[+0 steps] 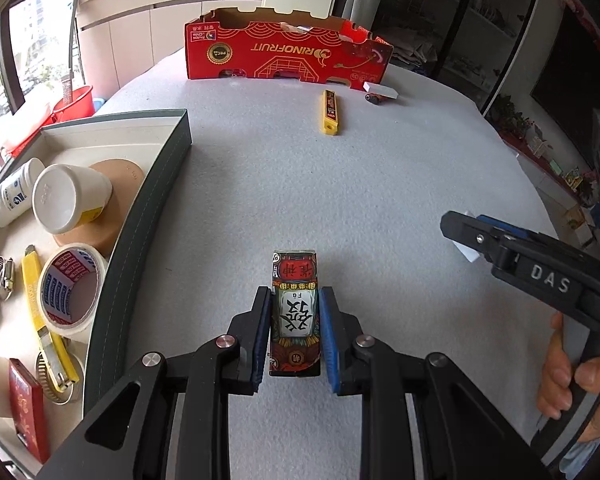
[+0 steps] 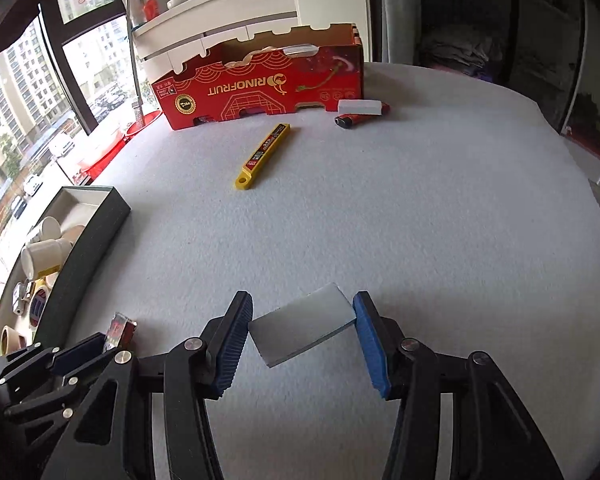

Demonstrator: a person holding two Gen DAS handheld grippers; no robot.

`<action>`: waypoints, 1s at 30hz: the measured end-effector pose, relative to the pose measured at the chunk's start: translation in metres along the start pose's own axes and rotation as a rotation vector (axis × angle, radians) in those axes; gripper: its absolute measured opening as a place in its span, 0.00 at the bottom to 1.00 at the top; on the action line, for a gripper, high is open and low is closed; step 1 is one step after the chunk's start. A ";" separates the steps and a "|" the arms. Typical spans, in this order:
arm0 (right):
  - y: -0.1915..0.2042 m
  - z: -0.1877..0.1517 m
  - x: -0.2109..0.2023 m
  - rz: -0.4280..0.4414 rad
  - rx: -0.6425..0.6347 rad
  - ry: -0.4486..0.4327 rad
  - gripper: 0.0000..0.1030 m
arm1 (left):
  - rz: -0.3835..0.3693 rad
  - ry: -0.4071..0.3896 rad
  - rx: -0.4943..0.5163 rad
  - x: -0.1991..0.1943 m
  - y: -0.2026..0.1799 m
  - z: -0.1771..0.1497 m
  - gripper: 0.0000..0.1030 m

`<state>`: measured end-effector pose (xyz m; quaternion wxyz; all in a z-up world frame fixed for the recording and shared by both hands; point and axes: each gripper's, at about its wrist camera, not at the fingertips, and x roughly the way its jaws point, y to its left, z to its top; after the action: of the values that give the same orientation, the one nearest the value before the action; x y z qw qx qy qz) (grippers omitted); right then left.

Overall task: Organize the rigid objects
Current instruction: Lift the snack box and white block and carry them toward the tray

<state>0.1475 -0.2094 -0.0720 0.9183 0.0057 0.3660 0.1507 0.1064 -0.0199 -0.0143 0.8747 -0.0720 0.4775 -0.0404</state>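
Observation:
My left gripper (image 1: 294, 294) is shut on a card box with red, black and white print (image 1: 295, 312), held just above the grey felt table. It also shows at the lower left of the right wrist view (image 2: 118, 330). My right gripper (image 2: 302, 300) is shut on a white flat block (image 2: 302, 330), gripped by its corners and tilted. In the left wrist view the right gripper (image 1: 456, 224) is at the right. The grey-walled tray (image 1: 156, 208) lies to the left, holding bottles, tape rolls, a yellow cutter, hose clamps and a red box.
A red RINOFRUIT carton (image 1: 284, 54) stands at the table's far edge. A yellow blade case (image 1: 330, 112), a second white block (image 1: 382, 90) and a red lighter (image 2: 360, 119) lie in front of it. The tray also shows in the right wrist view (image 2: 88, 240).

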 end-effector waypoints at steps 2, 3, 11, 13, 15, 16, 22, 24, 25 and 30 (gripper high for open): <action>-0.003 -0.016 -0.017 0.009 0.036 0.002 0.52 | -0.014 -0.015 0.003 -0.012 -0.003 -0.005 0.25; -0.003 -0.023 -0.025 0.009 0.048 0.002 0.52 | -0.018 -0.023 0.009 -0.018 -0.005 -0.008 0.25; 0.011 -0.064 -0.062 -0.007 0.096 0.013 0.52 | -0.016 -0.101 0.059 -0.066 -0.012 -0.031 0.25; 0.017 -0.070 -0.066 -0.009 0.085 0.017 0.52 | 0.005 -0.123 0.059 -0.077 -0.005 -0.035 0.25; 0.024 -0.073 -0.069 -0.006 0.078 0.020 0.52 | 0.020 -0.142 0.036 -0.088 0.005 -0.038 0.25; 0.027 -0.073 -0.069 0.001 0.077 0.024 0.52 | 0.027 -0.154 0.021 -0.093 0.012 -0.038 0.25; 0.061 -0.068 -0.073 0.033 0.027 0.013 0.52 | 0.088 -0.213 -0.036 -0.115 0.040 -0.039 0.25; 0.073 -0.064 -0.075 0.048 0.007 0.004 0.52 | 0.104 -0.222 -0.055 -0.120 0.050 -0.040 0.25; 0.080 -0.063 -0.075 0.058 -0.004 0.003 0.52 | 0.113 -0.225 -0.064 -0.121 0.054 -0.040 0.25; 0.111 -0.050 -0.076 0.112 -0.045 -0.004 0.52 | 0.168 -0.238 -0.113 -0.126 0.078 -0.039 0.25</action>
<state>0.0318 -0.1302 -0.0445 0.9091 0.0058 0.3598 0.2100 0.0057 0.0716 0.0562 0.9201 -0.0850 0.3761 0.0687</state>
